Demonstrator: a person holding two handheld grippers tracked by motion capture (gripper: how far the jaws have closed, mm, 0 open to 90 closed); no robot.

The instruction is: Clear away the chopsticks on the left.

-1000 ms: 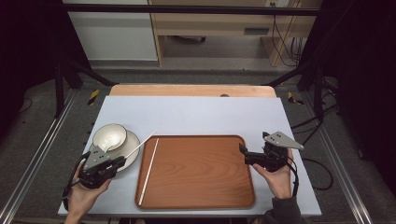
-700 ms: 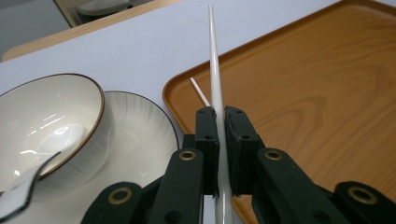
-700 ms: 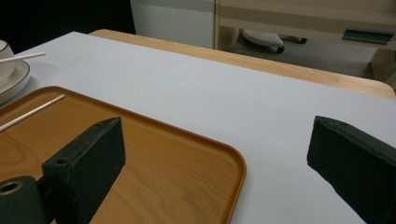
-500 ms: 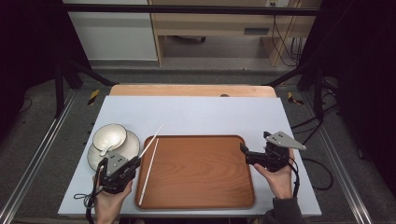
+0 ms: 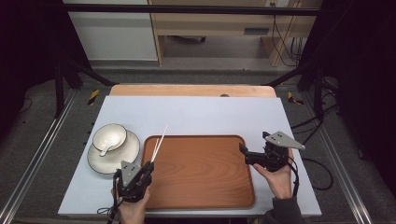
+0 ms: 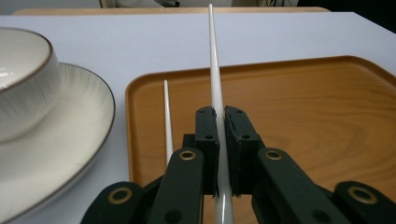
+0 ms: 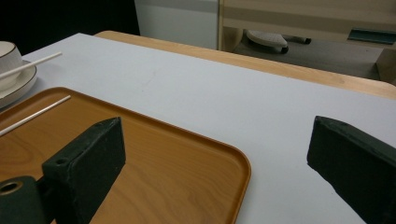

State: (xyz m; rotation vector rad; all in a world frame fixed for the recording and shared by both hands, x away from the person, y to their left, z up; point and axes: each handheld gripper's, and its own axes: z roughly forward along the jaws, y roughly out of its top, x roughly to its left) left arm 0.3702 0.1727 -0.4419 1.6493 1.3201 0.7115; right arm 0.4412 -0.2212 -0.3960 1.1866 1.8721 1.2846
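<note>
Your left gripper (image 6: 219, 140) clamps one slim white chopstick (image 6: 214, 70) over the wooden tray's (image 6: 303, 116) left edge

The high view blurs both sticks together; your left gripper view separates the second white chopstick (image 6: 166, 116) lying on the tray, its near end hidden by the jaws. Your right gripper (image 7: 215, 154) gapes wide, empty

In the left gripper view the held chopstick (image 6: 215, 79) runs off the bottom edge between the jaws, the bowl (image 6: 21, 88) and plate (image 6: 70, 140) are cut by the left edge, and the second chopstick's (image 6: 167, 121) near end is hidden behind the gripper (image 6: 223, 122).
</note>
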